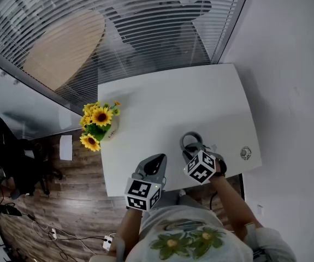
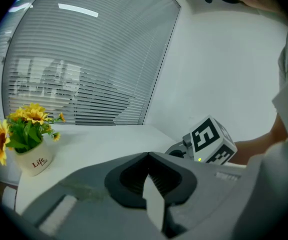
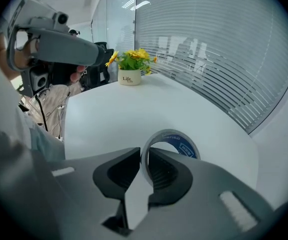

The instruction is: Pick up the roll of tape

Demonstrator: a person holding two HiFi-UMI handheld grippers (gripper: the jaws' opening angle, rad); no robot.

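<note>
Between the narrow-set jaws of the right gripper: roll of tape, upright, wall pinched. Hold an even squeeze, raise straight off the counter, avoid rolling the wrist. Left gripper closed, empty, alongside. Beyond, flower pot lettered "Life"; blue print inside tape core unreadable.

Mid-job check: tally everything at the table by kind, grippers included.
Grippers: 2, left gripper and right gripper
Roll of tape: 1, clamped in the right gripper
Pot of sunflowers: 1
Small round thing, unidentifiable: 1
Total: 5
</note>
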